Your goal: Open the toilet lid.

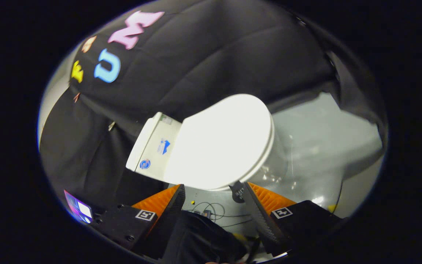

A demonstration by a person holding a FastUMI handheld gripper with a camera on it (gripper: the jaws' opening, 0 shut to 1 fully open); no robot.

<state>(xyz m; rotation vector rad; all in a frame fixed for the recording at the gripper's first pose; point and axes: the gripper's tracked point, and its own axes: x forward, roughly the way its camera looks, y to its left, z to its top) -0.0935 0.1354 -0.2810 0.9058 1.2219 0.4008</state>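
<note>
- Looking along the gripper [211, 190], camera rolled a fair bit so everything sits tilted.
- Fingers spread wide apart, nothing between them, not gripping anything.
- Left finger [167, 200] orange with a black toothed inner face; right finger [258, 205] same build, tip sitting right under the near edge of the toilet lid [222, 143]. Can't tell if touching or just short of it.
- Small black-and-white square markers [145, 215] on the black finger mounts, one per side.
- Toilet lid just ahead of the fingertips, white and blown out by glare, closed flat on the seat, rounded front end pointing away to the right.
- White tank [152, 146] behind the lid on the left, with a couple of blue stickers on it.
- Pale grey floor [324, 139] beyond the right finger, a bit shiny, with reflections on it.
- Thin black cables [211, 211] lying on the floor in the gap between the fingers.
- Black cloth wall [214, 55] behind the toilet, wrinkled.
- Little lit screen [79, 209] down by the left finger mount, too small to make out.
</note>
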